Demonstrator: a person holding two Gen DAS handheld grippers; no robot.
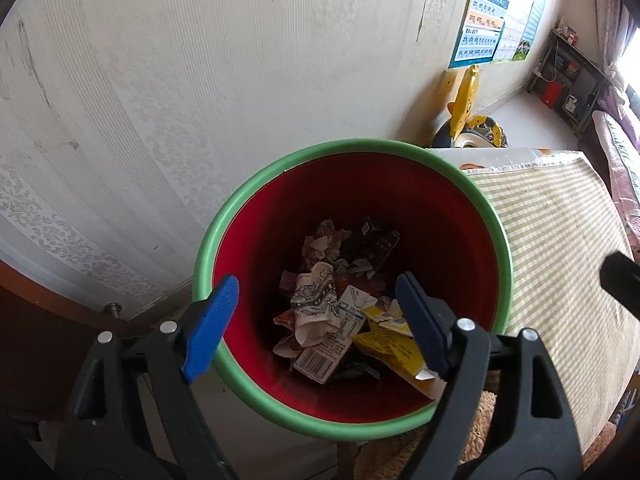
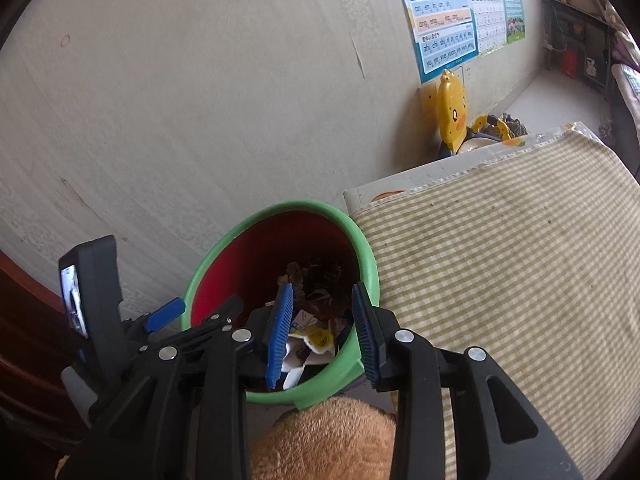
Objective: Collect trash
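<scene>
A red bin with a green rim [image 1: 256,184] stands on the floor beside the table; it also shows in the right wrist view [image 2: 224,248]. Crumpled paper, a barcoded carton and yellow wrappers [image 1: 332,312] lie at its bottom. My left gripper [image 1: 316,320] hangs open and empty over the bin mouth. My right gripper [image 2: 324,328] is open and empty above the bin's right side, just behind the left gripper's black body [image 2: 168,336].
A table with a green checked cloth [image 2: 500,264] lies right of the bin. A brown plush toy [image 2: 320,440] sits below the grippers. A yellow duck toy [image 2: 452,108] stands by the papered wall. Posters [image 2: 444,12] hang above it.
</scene>
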